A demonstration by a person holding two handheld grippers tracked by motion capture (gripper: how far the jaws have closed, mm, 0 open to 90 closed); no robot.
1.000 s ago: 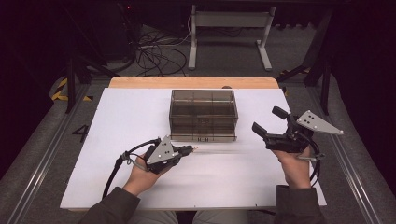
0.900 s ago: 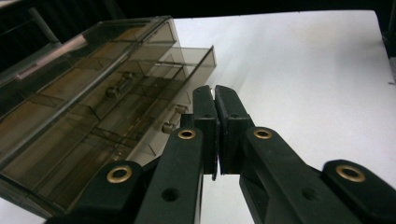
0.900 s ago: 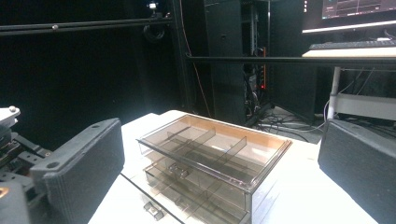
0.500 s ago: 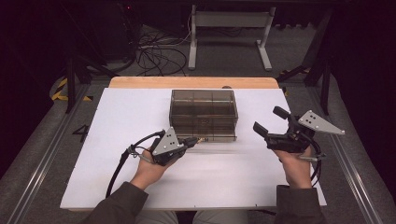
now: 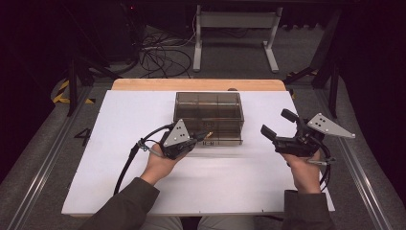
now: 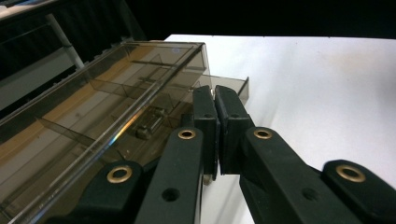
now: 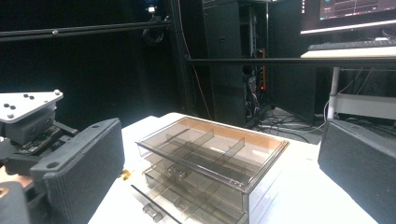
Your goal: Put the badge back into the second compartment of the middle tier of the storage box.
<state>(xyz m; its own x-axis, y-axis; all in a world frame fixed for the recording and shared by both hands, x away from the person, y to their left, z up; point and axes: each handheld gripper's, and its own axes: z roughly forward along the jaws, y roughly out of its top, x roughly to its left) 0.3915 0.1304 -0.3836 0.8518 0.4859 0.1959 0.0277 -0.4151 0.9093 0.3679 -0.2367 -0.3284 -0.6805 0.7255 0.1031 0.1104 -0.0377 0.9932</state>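
Left claw [image 6: 217, 121] clamped shut at the drawer box [image 5: 209, 117] front — grip point hidden; right claw [image 5: 280, 123] agape, empty.

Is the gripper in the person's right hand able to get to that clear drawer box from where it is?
Probably yes. The right gripper hangs open just beside the smoky clear drawer box, with bare white tabletop between them. The left gripper works at the front.

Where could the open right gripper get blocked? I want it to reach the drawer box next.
Nothing visible stands in its way. Bare white table lies between the right gripper and the drawer box; the left gripper is shut at the box's front.
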